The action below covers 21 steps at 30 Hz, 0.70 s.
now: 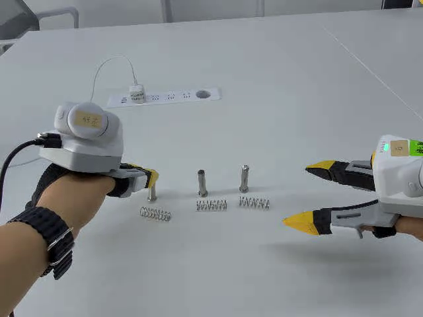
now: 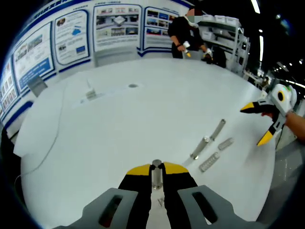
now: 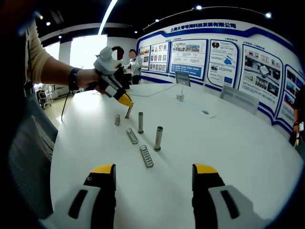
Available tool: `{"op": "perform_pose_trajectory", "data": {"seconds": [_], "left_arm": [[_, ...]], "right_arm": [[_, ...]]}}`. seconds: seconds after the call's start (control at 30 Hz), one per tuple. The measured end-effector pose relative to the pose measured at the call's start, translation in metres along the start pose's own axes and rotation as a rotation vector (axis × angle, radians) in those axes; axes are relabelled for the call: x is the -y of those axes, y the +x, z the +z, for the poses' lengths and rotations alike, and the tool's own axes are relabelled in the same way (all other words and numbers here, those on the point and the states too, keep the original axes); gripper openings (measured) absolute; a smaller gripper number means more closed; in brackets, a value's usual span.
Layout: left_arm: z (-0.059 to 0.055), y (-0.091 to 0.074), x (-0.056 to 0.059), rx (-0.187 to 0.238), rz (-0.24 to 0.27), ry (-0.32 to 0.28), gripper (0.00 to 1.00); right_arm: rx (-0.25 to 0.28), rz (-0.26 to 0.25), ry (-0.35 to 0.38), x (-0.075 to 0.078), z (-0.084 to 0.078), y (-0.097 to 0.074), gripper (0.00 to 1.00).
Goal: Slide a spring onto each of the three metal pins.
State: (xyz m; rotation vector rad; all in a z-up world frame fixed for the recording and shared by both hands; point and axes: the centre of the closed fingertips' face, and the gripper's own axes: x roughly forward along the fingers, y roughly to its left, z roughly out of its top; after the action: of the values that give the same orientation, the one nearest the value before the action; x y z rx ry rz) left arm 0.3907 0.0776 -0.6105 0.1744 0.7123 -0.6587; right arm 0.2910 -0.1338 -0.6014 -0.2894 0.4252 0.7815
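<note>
Left hand: the left hand (image 1: 74, 191) comes in low from the left with the wrist about level and a dark woven strap (image 1: 49, 239) around it. It aims the left gripper (image 1: 153, 177) to the right across the surface (image 1: 277, 99).
Left jaws: pinched in on the left pin (image 1: 152, 194) near its top. In the left gripper view the pin (image 2: 156, 175) stands right between the yellow tips.
Right gripper: the right gripper (image 1: 295, 196) reaches in from the right and points left toward the row. It hovers above its own shadow, well apart from the pins.
Right jaws: spread wide, with nothing between them.
Pins: short, dull-silver metal cylinders with slightly wider heads, in a row with long axes vertical. The mid pin (image 1: 201, 183) and right pin (image 1: 244, 178) stand free.
Springs: bare coiled wire, lying on their sides. The left spring (image 1: 155, 213), mid spring (image 1: 211, 205) and right spring (image 1: 254, 203) each lie just in front of their own pin on the person's side. Their long axes run along the row, and none is on a pin yet.
Surface: smooth, matte, white.
Far side: a flat white power strip (image 1: 172, 96) with a small white charger (image 1: 137, 93) plugged in and a thin cable looping up from it.
</note>
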Motion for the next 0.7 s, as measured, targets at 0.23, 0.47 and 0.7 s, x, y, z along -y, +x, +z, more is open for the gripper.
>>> {"op": "perform_pose_trajectory", "data": {"seconds": [0.23, 0.47, 0.7], "left_arm": [[0.0002, -0.0014, -0.0003, 0.041, -0.006, -0.019, 0.07], [0.0007, -0.0018, 0.0008, 0.068, -0.010, -0.034, 0.07], [-0.0014, -0.0028, 0.0009, 0.068, -0.011, -0.022, 0.08]], "right_arm": [[0.000, 0.000, 0.003, 0.0000, -0.0002, 0.0003, 0.66], [-0.004, 0.002, 0.003, 0.0002, -0.0015, 0.0014, 0.66], [-0.003, 0.005, 0.003, -0.0008, -0.0007, 0.0018, 0.66]]}}
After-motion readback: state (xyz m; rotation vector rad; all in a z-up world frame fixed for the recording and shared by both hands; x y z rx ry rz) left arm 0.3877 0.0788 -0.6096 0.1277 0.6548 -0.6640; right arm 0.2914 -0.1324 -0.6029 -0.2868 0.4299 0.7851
